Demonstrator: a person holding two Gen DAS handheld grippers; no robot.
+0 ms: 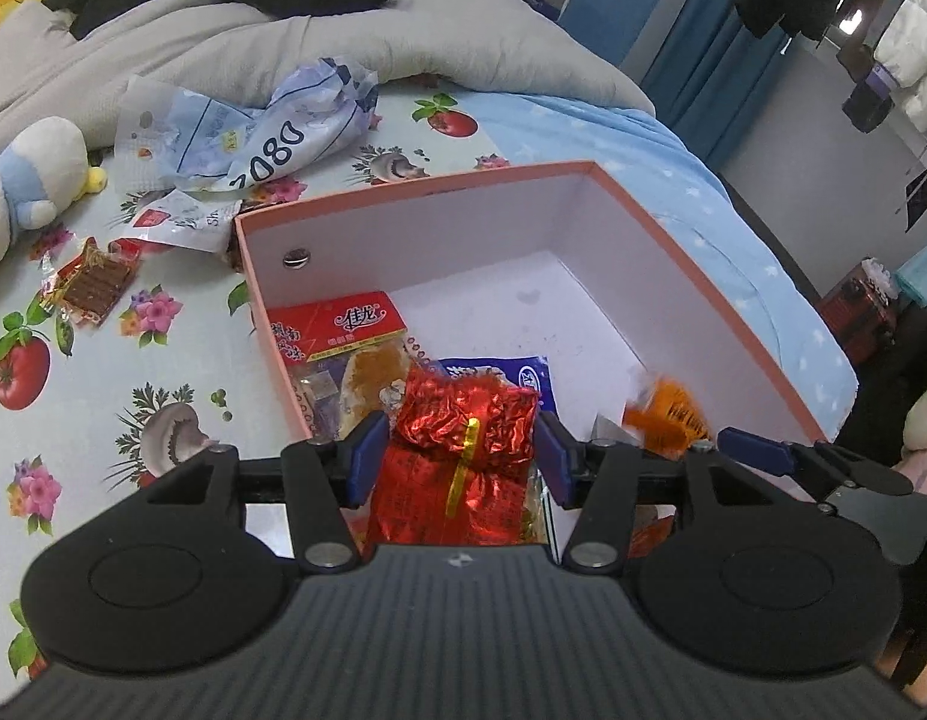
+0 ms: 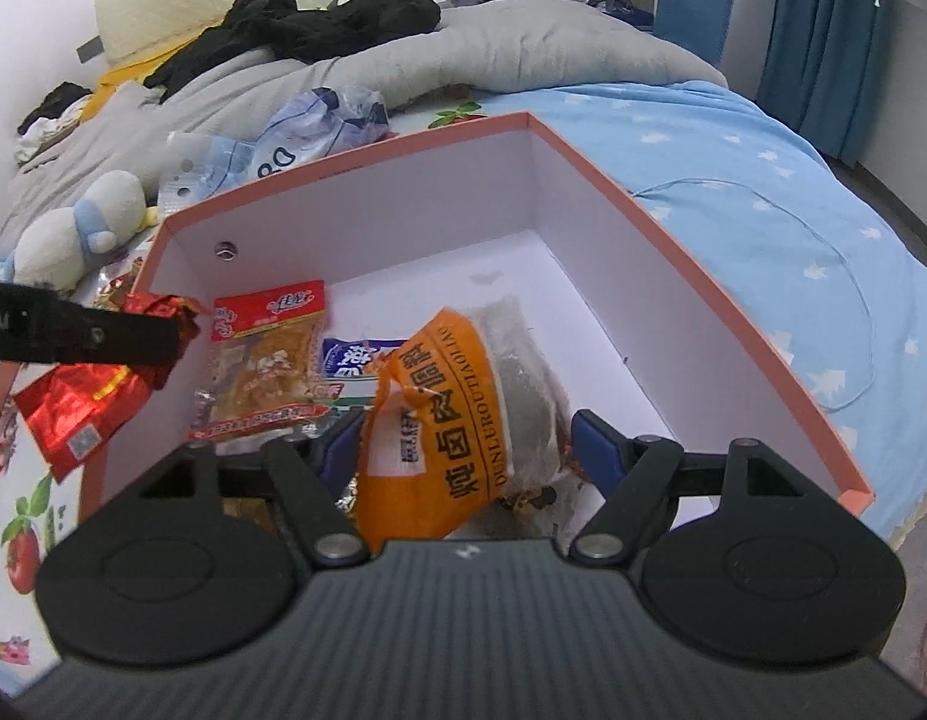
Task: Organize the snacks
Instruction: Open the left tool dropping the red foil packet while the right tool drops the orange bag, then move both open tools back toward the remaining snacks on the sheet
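A pink box (image 1: pixel 691 276) with white inside stands open on the bed; it also shows in the right wrist view (image 2: pixel 673 228). Inside lie a red-topped snack pack (image 1: pixel 337 330) and a blue-white packet (image 1: pixel 511 375). My left gripper (image 1: pixel 460 456) is shut on a crinkled red foil packet (image 1: pixel 463 450), held at the box's near left edge; that packet also shows in the right wrist view (image 2: pixel 79 408). My right gripper (image 2: pixel 463 450) is shut on an orange seasoning packet (image 2: pixel 439 420), held over the box's near side.
A chocolate-coloured wrapped snack (image 1: pixel 94 285) lies on the fruit-print sheet left of the box. Crumpled blue-white plastic bags (image 1: pixel 253 132) lie behind it. A white and blue plush toy (image 1: pixel 25 180) sits at far left. A grey duvet (image 1: pixel 343 42) is piled behind.
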